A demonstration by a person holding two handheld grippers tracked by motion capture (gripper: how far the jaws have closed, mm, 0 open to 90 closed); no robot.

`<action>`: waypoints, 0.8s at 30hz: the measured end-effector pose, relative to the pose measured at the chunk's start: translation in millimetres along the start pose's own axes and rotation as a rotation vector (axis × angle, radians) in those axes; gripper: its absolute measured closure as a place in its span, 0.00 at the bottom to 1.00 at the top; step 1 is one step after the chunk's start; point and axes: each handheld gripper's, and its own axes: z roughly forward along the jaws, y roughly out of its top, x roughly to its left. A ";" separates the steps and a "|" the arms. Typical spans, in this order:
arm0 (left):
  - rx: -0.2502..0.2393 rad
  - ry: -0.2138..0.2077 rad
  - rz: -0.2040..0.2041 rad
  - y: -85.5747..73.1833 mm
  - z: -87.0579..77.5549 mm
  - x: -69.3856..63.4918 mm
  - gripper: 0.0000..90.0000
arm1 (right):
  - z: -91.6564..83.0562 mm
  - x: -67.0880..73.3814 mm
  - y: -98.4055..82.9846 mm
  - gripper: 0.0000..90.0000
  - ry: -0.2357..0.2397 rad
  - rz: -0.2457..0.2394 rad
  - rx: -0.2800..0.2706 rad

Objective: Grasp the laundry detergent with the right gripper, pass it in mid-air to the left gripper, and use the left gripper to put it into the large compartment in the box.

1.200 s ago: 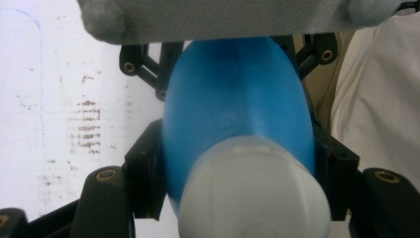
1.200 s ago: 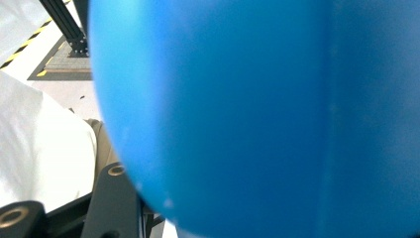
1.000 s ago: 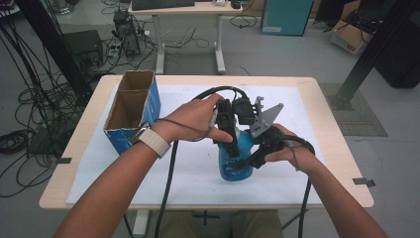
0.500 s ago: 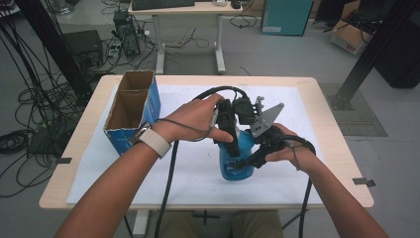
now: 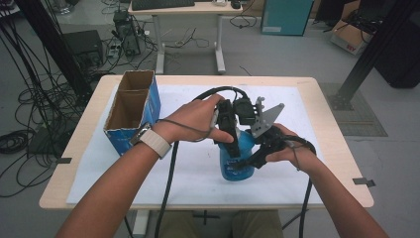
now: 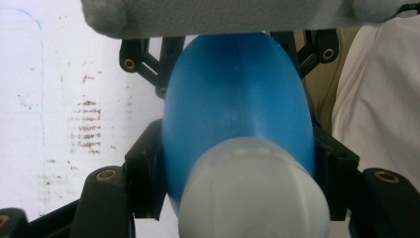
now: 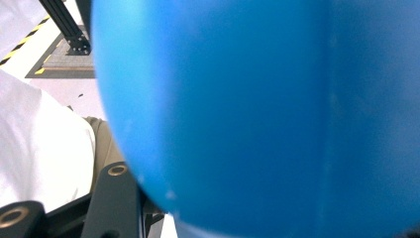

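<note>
A blue plastic bottle (image 5: pixel 232 167) with a white cap stands on the white sheet in the middle of the table. My left gripper (image 5: pixel 233 145) comes down from above and is shut on the bottle's upper part. In the left gripper view the white cap (image 6: pixel 252 198) sits nearest the camera, and the left gripper (image 6: pixel 237 183) clamps the blue body (image 6: pixel 237 109) on both sides. From the right, my right gripper (image 5: pixel 249 161) is shut on the bottle's lower body. The blue wall (image 7: pixel 257 109) presses against the right gripper (image 7: pixel 262 218), whose far jaw is hidden.
An open blue cardboard box (image 5: pixel 131 106) stands at the table's left side, apart from the bottle. The white sheet (image 5: pixel 198 173) covers most of the wooden tabletop (image 5: pixel 337 148). Cables trail from both grippers toward the front edge.
</note>
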 end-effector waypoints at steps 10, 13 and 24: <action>0.002 -0.004 -0.004 -0.7 -0.3 -0.6 0.41 | 0.9 0.3 0.5 0.47 0.003 0.000 -0.002; 0.001 0.010 0.006 -0.6 -0.5 -0.3 0.41 | 0.8 0.5 0.5 0.47 0.003 0.001 -0.001; 0.003 0.003 -0.001 0.0 -1.1 -1.9 0.41 | 0.9 1.1 0.7 0.47 0.006 0.000 -0.005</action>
